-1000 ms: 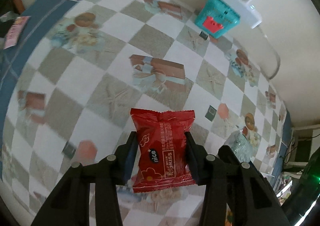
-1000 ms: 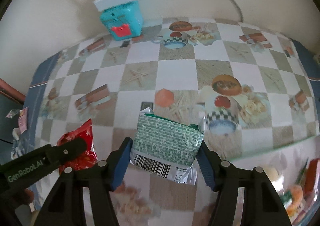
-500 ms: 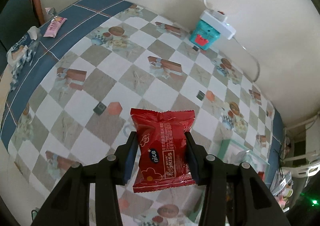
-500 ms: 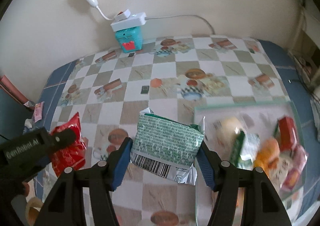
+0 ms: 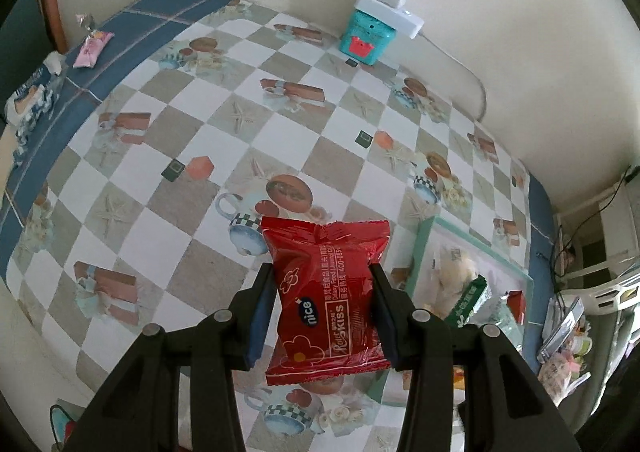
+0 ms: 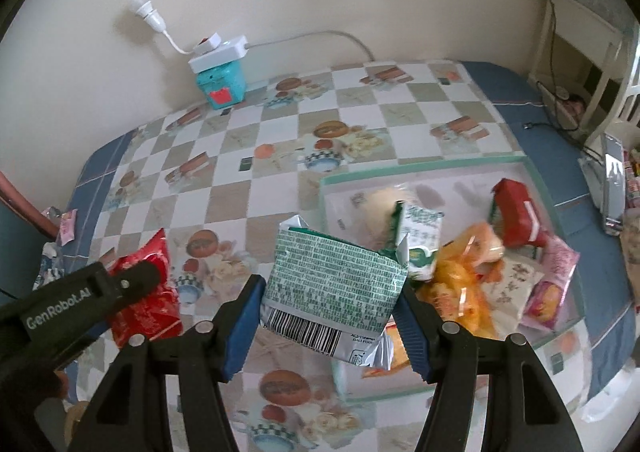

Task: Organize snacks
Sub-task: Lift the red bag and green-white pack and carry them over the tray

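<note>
My left gripper is shut on a red snack packet and holds it above the checkered tablecloth. The right gripper is shut on a green-and-silver snack packet with a barcode, raised over the cloth just left of a shallow green-rimmed tray. That tray holds several snacks, among them a red packet, orange packets and a pink one. In the right wrist view the left gripper shows at the left with its red packet. The tray's edge lies right of my left gripper.
A teal box with a white power strip on top stands against the back wall. A pink wrapper and a blue-white packet lie on the table's far left blue border. White furniture with cables stands right of the table.
Both grippers have risen and drawn back from the wall with their packets. The tray of snacks has come into view on the right in both wrist views.
</note>
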`<state>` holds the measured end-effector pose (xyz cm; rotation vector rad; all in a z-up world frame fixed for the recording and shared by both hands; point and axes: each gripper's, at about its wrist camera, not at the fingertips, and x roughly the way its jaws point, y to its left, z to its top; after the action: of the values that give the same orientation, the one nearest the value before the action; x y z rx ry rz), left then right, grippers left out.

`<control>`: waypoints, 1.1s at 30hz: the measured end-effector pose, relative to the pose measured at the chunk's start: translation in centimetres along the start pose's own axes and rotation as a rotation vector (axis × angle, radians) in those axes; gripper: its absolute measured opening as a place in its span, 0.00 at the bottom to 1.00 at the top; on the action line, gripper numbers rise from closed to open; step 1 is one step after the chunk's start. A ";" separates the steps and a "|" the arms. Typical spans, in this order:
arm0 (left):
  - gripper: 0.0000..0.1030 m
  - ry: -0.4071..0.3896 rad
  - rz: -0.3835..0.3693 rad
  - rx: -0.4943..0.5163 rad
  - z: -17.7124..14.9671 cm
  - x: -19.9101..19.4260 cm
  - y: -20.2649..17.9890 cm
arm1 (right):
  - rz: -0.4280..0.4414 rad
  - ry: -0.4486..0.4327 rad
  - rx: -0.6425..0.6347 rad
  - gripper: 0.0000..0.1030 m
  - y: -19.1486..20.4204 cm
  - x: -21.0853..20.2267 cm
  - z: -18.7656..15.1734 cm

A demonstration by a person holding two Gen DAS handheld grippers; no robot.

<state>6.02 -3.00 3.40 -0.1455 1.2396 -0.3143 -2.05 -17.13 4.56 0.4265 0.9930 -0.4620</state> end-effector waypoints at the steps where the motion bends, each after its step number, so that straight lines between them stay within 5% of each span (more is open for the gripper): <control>1: 0.46 -0.003 -0.002 0.004 0.0 -0.1 -0.1 | 0.004 0.001 0.010 0.64 -0.4 0.0 0.1; 19: 0.46 0.083 -0.073 0.245 -5.0 1.4 -9.1 | -0.079 0.052 0.356 0.64 -15.2 0.4 0.6; 26: 0.46 0.105 -0.065 0.399 -8.3 2.6 -13.7 | -0.095 0.083 0.419 0.65 -18.2 0.8 -0.2; 33: 0.46 0.127 -0.051 0.430 -9.2 4.7 -15.2 | -0.085 0.115 0.431 0.65 -19.3 2.0 -0.6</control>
<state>-3.65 -18.29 0.35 0.2158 1.2668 -0.6339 -12.15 -33.04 -0.02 0.8062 1.0244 -0.7388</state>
